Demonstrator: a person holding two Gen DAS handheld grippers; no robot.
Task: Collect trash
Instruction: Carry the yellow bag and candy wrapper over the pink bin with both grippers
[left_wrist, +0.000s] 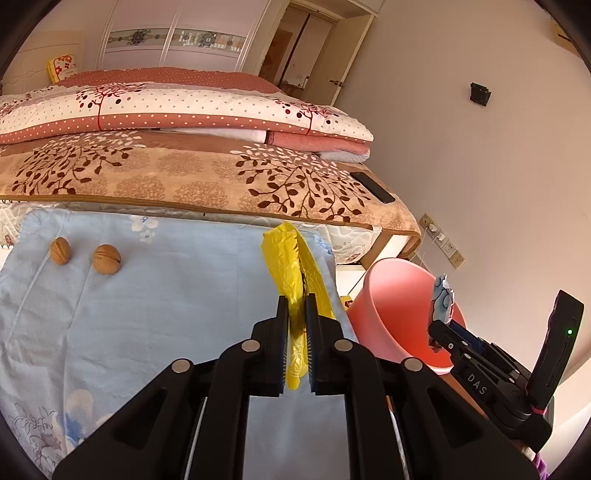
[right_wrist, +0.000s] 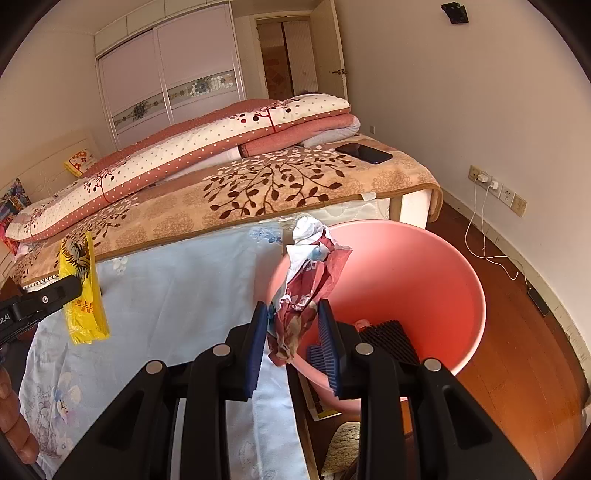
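two tools: both carry trash
left tool (left_wrist: 296, 314): clamped on yellow plastic bag (left_wrist: 291, 266), above blue cloth (left_wrist: 166, 295)
right tool (right_wrist: 293, 325): pinching crumpled wrapper (right_wrist: 306, 288) at pink bin (right_wrist: 424, 266) rim
relation: bin lies right of left tool; right tool nearer

Bedroom, daylight, cream walls.
Bed (right_wrist: 258, 192) with leaf-pattern blanket and folded quilts (right_wrist: 207, 136); sliding-door wardrobe (right_wrist: 170, 77) behind; wooden floor (right_wrist: 517, 350); wall sockets (right_wrist: 496, 186) at right.
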